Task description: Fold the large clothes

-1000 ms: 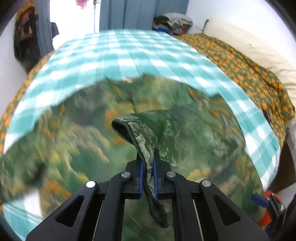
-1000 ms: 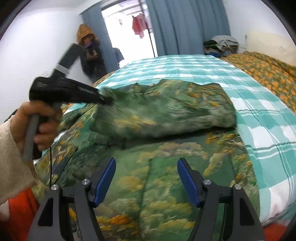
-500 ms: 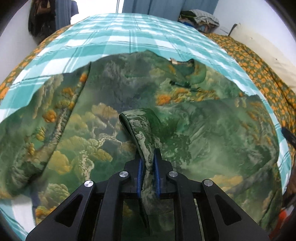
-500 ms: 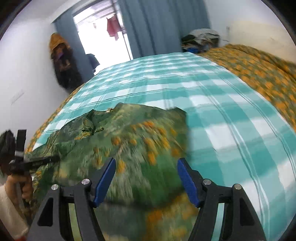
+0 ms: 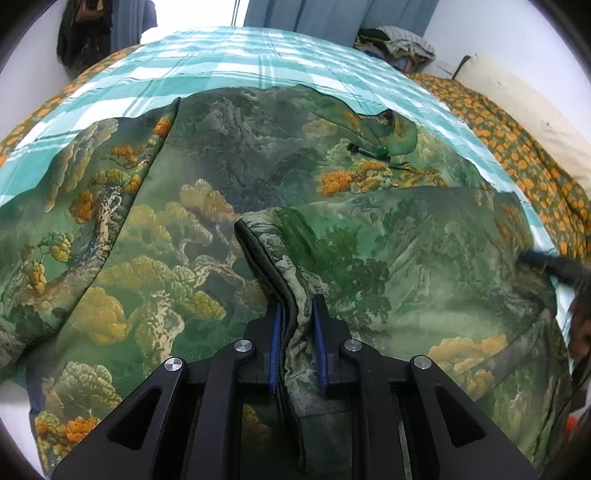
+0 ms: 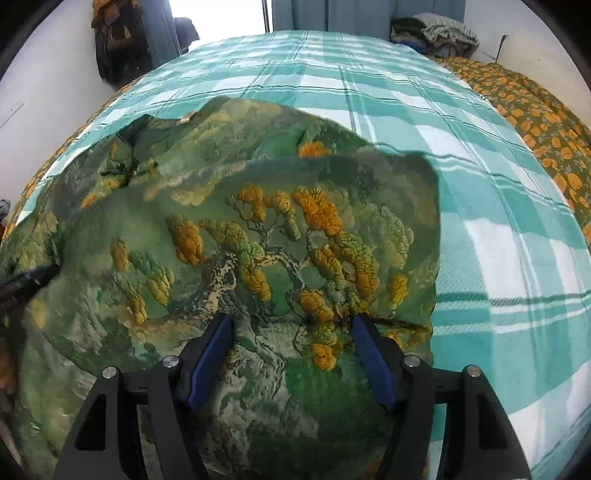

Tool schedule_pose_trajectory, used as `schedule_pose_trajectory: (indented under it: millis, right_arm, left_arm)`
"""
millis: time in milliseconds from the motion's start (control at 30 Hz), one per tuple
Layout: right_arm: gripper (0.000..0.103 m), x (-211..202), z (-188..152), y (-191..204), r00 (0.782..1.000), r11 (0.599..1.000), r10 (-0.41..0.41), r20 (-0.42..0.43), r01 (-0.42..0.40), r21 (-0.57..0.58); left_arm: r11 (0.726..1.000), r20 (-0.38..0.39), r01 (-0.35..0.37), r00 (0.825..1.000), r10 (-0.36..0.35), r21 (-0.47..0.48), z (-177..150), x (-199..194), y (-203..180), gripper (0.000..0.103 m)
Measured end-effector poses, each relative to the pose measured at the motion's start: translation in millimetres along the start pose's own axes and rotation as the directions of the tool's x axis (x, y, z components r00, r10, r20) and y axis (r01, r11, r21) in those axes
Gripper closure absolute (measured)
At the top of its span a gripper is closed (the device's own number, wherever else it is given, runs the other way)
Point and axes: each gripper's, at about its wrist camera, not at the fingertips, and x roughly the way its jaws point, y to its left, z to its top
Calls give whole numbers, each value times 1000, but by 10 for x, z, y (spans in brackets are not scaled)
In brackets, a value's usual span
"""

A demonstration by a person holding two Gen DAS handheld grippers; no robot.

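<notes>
A large green garment (image 5: 207, 206) printed with trees and orange foliage lies spread on the bed; it also fills the right wrist view (image 6: 258, 251). Its collar (image 5: 384, 136) lies at the far side. My left gripper (image 5: 297, 314) is shut on a folded edge of the garment (image 5: 273, 251), held low over the cloth. My right gripper (image 6: 291, 332) is open and empty, its blue pads (image 6: 212, 350) just above a folded-over layer near the garment's right edge. The other gripper's tip shows at the right edge of the left wrist view (image 5: 554, 264).
The bed carries a teal and white checked cover (image 6: 369, 81). An orange-patterned quilt (image 5: 517, 147) lies along the right side, with a pillow (image 5: 517, 92) by the wall. Piled clothes (image 6: 432, 33) sit at the far corner. Dark clothes (image 6: 118, 40) hang at the far left.
My left gripper has lowered with the folded edge towards the spread garment. My right gripper has swung right and come down close over the folded layer.
</notes>
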Motion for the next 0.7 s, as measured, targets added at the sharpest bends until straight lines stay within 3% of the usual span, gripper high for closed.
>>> schedule_pose_trajectory:
  millis: [67, 133, 200, 300, 367, 567, 700]
  right_arm:
    - [35, -180, 165, -33, 995, 999, -4, 101, 0, 37]
    - [35, -199, 309, -71, 989, 997, -9, 149, -2, 79]
    - [35, -30, 409, -131, 991, 992, 7, 132, -24, 124]
    - [34, 457, 351, -189, 1000, 987, 26, 15, -28, 160]
    - [34, 581, 273, -168, 1000, 991, 15, 20, -17, 133]
    - [34, 334, 135, -74, 1000, 995, -1, 20, -1, 104]
    - [33, -42, -265, 23, 999, 997, 28, 39, -30, 70]
  left_arm:
    - [1000, 6, 0, 1000, 0, -1, -10, 5, -1, 87]
    - [1000, 10, -5, 1000, 5, 2, -15, 1, -10, 86]
    - [1000, 16, -14, 1000, 14, 9, -28, -4, -24, 86]
    - [1000, 27, -24, 999, 24, 19, -47, -3, -39, 86]
    - [999, 30, -31, 999, 30, 24, -52, 3, -42, 86]
    - [1000, 31, -20, 999, 19, 14, -55, 20, -25, 86]
    - [1000, 31, -23, 999, 22, 15, -61, 19, -25, 86]
